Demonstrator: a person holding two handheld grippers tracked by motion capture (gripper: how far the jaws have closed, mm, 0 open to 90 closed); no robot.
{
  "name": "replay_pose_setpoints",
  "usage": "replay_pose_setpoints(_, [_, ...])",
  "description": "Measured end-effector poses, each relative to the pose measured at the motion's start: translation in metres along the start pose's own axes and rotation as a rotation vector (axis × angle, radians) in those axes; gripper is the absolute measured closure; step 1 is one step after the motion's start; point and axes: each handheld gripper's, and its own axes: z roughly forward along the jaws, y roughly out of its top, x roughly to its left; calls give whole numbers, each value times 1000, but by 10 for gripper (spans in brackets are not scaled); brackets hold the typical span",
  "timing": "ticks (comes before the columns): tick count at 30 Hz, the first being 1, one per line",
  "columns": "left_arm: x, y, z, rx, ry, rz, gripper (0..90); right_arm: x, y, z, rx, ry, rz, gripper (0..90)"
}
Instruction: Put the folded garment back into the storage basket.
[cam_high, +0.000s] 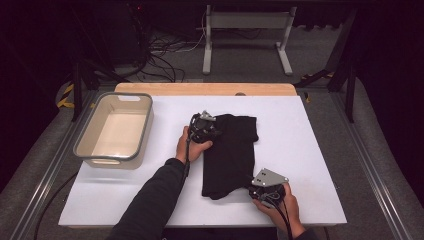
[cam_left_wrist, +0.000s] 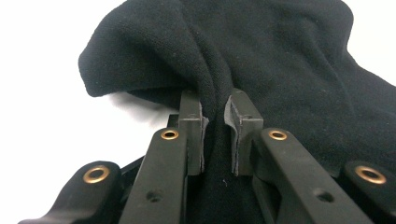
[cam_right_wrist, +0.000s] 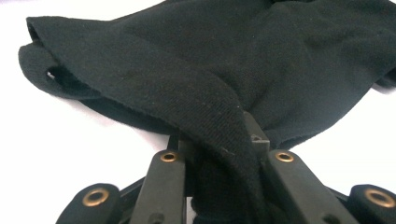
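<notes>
A black garment (cam_high: 231, 152) lies folded lengthwise on the white table (cam_high: 150, 190). My left gripper (cam_high: 206, 129) is at its far left corner, shut on a pinched fold of the black garment (cam_left_wrist: 280, 56); cloth runs between the pads (cam_left_wrist: 194, 135). My right gripper (cam_high: 260, 190) is at the near right corner, shut on the garment's hem (cam_right_wrist: 205, 107), which drapes over its jaws and hides the tips. Both corners are lifted slightly off the table.
A grey and beige plastic tub (cam_high: 116, 130) stands empty at the table's left. A wooden strip (cam_high: 205, 89) edges the far side. Beyond it are a white desk frame (cam_high: 247, 35) and cables on the floor.
</notes>
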Motion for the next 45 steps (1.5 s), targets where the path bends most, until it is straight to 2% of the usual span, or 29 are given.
replay_pose_setpoints(4, [0, 2, -4, -15, 5, 7, 799, -1, 1, -1, -8, 2, -2, 756])
replay_pose_setpoints(10, [-7, 10, -10, -25, 37, 67, 804, -3, 6, -7, -33, -8, -1, 764])
replay_pose_setpoints(19, [-10, 25, -24, -32, 52, 114, 809, -5, 16, -16, -79, -14, -4, 766])
replay_pose_setpoints(20, [-12, 29, -29, -29, 61, 141, 810, -5, 22, -19, -95, -15, -12, 769])
replay_pose_setpoints(23, [-13, 33, -35, -34, 65, 158, 811, -4, 26, -21, -102, -20, -21, 770])
replay_pose_setpoints(24, [-13, 36, -39, -38, 73, 166, 812, -2, 28, -22, -106, -27, -39, 771])
replay_pose_setpoints(25, [-12, 38, -42, -45, 75, 166, 812, -1, 31, -24, -110, -37, -56, 771])
replay_pose_setpoints(32, [-10, 46, -55, -40, 105, 176, 813, -2, 46, -24, -151, -38, -58, 773])
replay_pose_setpoints(37, [-1, 45, -69, -46, 132, 157, 813, -1, 57, -22, -177, -39, -67, 774])
replay_pose_setpoints(45, [12, 49, -97, -53, 184, 154, 814, 3, 82, -12, -212, -26, -99, 776])
